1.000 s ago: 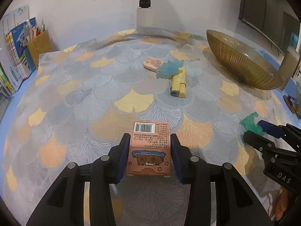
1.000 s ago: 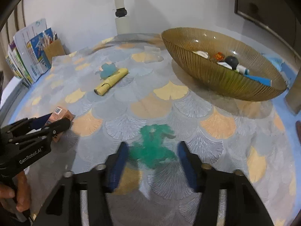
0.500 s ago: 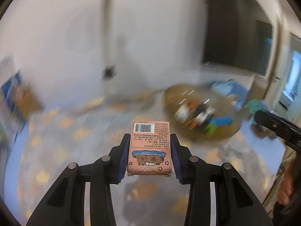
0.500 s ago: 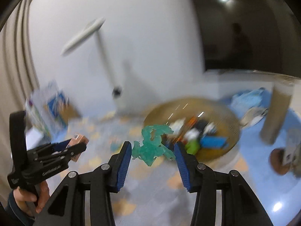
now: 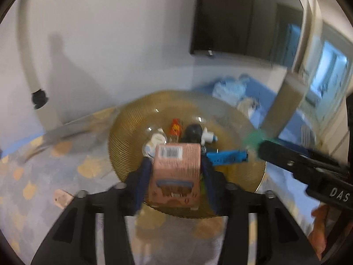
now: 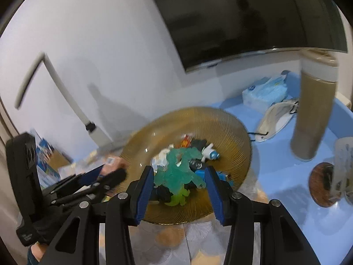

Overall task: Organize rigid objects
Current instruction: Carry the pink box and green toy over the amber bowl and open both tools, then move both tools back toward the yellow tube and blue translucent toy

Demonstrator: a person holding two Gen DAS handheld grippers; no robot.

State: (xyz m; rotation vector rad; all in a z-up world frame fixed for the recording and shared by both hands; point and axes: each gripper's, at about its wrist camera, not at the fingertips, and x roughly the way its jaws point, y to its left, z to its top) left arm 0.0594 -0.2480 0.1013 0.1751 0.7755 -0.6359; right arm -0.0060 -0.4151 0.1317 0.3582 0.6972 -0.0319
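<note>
My left gripper (image 5: pixel 176 174) is shut on a pink box (image 5: pixel 176 172) with a barcode and holds it above the near rim of the amber ribbed glass bowl (image 5: pixel 123 145). My right gripper (image 6: pixel 179 176) is shut on a teal toy figure (image 6: pixel 178 172) and holds it over the same bowl (image 6: pixel 233 132). The bowl holds several small items, among them a blue piece (image 5: pixel 227 157), a black round thing (image 5: pixel 193 131) and a light green figure (image 6: pixel 178 198). Each gripper shows in the other's view, at the right (image 5: pixel 262 148) and the left (image 6: pixel 119 173).
A pink flat item (image 5: pixel 61 198) lies on the fan-patterned cloth (image 5: pixel 33 176). A tall tan cylinder (image 6: pixel 313 114), a tissue pack (image 6: pixel 264 95) and a face mask (image 6: pixel 275 119) stand on the blue surface right of the bowl. A dark screen (image 6: pixel 242 22) hangs on the wall.
Both grippers lifted their objects off the cloth and carried them to the right, over the bowl. The right gripper closed on the teal figure that lay between its open fingers one second ago.
</note>
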